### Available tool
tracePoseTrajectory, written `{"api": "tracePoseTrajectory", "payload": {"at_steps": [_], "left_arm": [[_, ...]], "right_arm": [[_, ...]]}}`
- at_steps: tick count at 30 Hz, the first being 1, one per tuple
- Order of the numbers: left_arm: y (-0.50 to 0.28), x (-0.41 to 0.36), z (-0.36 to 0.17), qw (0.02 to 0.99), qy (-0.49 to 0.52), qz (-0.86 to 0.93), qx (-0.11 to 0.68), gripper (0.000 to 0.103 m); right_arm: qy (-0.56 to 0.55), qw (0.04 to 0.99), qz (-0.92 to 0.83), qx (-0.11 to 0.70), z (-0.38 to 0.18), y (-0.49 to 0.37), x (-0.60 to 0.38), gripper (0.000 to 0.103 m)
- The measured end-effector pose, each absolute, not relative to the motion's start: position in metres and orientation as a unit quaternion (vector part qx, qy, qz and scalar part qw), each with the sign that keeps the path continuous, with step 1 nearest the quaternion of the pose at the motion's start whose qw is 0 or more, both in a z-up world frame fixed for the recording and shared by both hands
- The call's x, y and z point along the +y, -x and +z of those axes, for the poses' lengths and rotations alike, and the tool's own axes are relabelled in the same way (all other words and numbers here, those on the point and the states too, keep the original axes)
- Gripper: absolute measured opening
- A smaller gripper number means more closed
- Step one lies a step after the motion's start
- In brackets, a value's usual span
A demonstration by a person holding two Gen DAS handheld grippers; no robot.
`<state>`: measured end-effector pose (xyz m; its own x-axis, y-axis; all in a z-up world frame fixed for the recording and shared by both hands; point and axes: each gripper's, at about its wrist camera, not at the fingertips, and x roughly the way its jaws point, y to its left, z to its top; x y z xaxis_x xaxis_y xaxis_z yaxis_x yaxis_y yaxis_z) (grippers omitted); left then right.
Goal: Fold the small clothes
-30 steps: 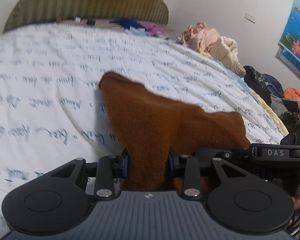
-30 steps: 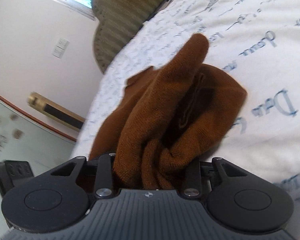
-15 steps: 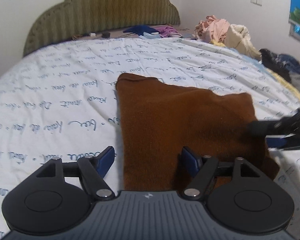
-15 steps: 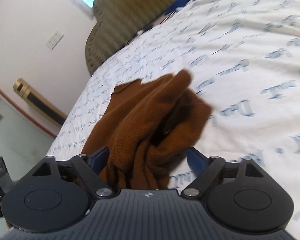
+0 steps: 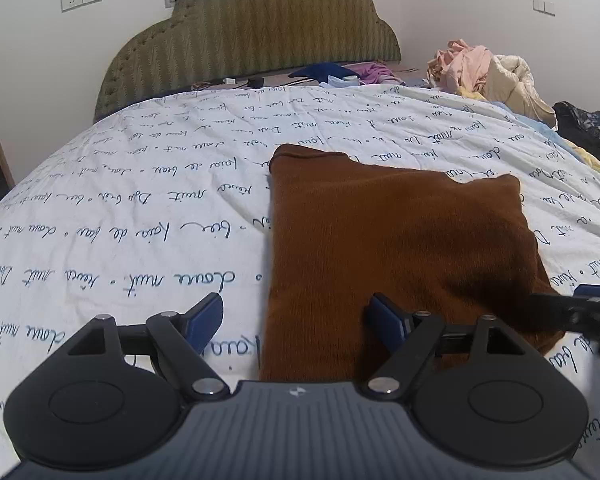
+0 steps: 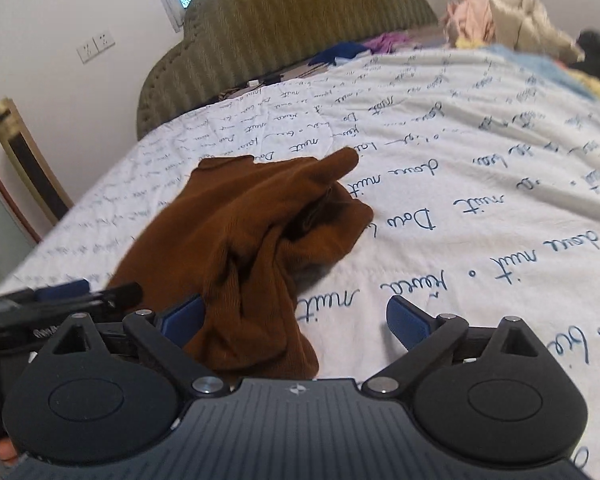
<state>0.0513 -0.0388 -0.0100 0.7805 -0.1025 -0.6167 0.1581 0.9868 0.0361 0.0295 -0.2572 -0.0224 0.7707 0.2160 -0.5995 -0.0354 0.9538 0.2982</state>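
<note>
A small brown knit garment point(image 5: 396, 240) lies folded on the white printed bedsheet point(image 5: 140, 208). In the left wrist view its left edge is straight and its top is smooth. My left gripper point(image 5: 296, 320) is open and empty just above its near edge. In the right wrist view the garment point(image 6: 244, 232) shows bunched folds on its right side. My right gripper point(image 6: 296, 320) is open and empty over its near right corner. The right gripper's tip point(image 5: 580, 308) shows at the right edge of the left wrist view.
A green padded headboard point(image 5: 252, 36) stands at the far end of the bed. A heap of pink and cream clothes point(image 5: 488, 72) and dark clothes point(image 5: 588, 128) lie along the bed's right side. Small blue and purple items point(image 5: 340, 72) lie by the headboard.
Both grippers opened and let go of the brown garment, which now lies on the sheet. Both have drawn back and risen a little from it.
</note>
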Motion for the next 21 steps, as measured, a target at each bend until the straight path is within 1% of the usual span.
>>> {"api": "tracePoseTrajectory", "payload": {"at_steps": [1, 2, 3, 4, 5, 6, 7, 8, 9, 10, 13, 14, 15, 16, 17, 18, 19, 21], "left_arm": [[-0.05, -0.039, -0.01, 0.943, -0.044, -0.068, 0.324, 0.08], [-0.048, -0.039, -0.011, 0.943, -0.045, -0.067, 0.323, 0.08], [-0.047, -0.039, -0.012, 0.943, -0.046, -0.066, 0.322, 0.08], [-0.045, -0.039, -0.012, 0.943, -0.047, -0.066, 0.322, 0.08], [-0.044, -0.038, -0.012, 0.943, -0.045, -0.066, 0.323, 0.08], [-0.043, -0.037, -0.012, 0.943, -0.043, -0.067, 0.324, 0.08], [-0.042, -0.036, -0.012, 0.942, -0.04, -0.07, 0.325, 0.08], [-0.041, -0.035, -0.011, 0.942, -0.04, -0.072, 0.326, 0.08], [-0.04, -0.035, -0.01, 0.942, -0.041, -0.074, 0.326, 0.08], [-0.039, -0.035, -0.01, 0.942, -0.044, -0.075, 0.325, 0.08], [-0.036, -0.034, -0.006, 0.944, -0.052, -0.074, 0.319, 0.08], [-0.035, -0.033, -0.003, 0.945, -0.053, -0.076, 0.314, 0.08], [-0.034, -0.033, 0.0, 0.947, -0.054, -0.075, 0.308, 0.08], [-0.035, -0.034, 0.004, 0.949, -0.054, -0.074, 0.302, 0.08], [-0.036, -0.035, 0.007, 0.95, -0.055, -0.074, 0.298, 0.08], [-0.038, -0.036, 0.01, 0.951, -0.055, -0.076, 0.295, 0.08], [-0.041, -0.04, 0.013, 0.951, -0.057, -0.078, 0.294, 0.08], [-0.046, -0.049, 0.017, 0.95, -0.059, -0.088, 0.295, 0.08]], "right_arm": [[-0.126, 0.933, 0.069, 0.33, -0.024, -0.029, -0.254, 0.094], [-0.115, 0.934, 0.071, 0.33, -0.024, -0.028, -0.251, 0.089], [-0.11, 0.935, 0.077, 0.328, -0.025, -0.028, -0.248, 0.081], [-0.11, 0.935, 0.083, 0.327, -0.025, -0.026, -0.248, 0.075], [-0.114, 0.933, 0.09, 0.328, -0.025, -0.026, -0.248, 0.064], [-0.116, 0.933, 0.095, 0.328, -0.024, -0.025, -0.246, 0.049], [-0.117, 0.932, 0.095, 0.329, -0.024, -0.025, -0.246, 0.041], [-0.118, 0.931, 0.093, 0.331, -0.025, -0.024, -0.246, 0.026], [-0.12, 0.931, 0.085, 0.334, -0.026, -0.024, -0.247, 0.018], [-0.124, 0.931, 0.078, 0.334, -0.027, -0.023, -0.25, 0.017], [-0.131, 0.922, 0.089, 0.355, -0.029, -0.023, -0.254, 0.018], [-0.129, 0.924, 0.088, 0.349, -0.025, -0.021, -0.254, 0.023], [-0.136, 0.929, 0.083, 0.334, -0.018, -0.018, -0.256, 0.041], [-0.149, 0.933, 0.08, 0.318, -0.01, -0.017, -0.26, 0.052], [-0.17, 0.935, 0.085, 0.3, -0.003, -0.019, -0.267, 0.076], [-0.19, 0.934, 0.092, 0.288, 0.001, -0.024, -0.275, 0.088], [-0.209, 0.929, 0.101, 0.288, 0.004, -0.033, -0.281, 0.087], [-0.247, 0.916, 0.111, 0.298, 0.001, -0.061, -0.292, 0.079]]}}
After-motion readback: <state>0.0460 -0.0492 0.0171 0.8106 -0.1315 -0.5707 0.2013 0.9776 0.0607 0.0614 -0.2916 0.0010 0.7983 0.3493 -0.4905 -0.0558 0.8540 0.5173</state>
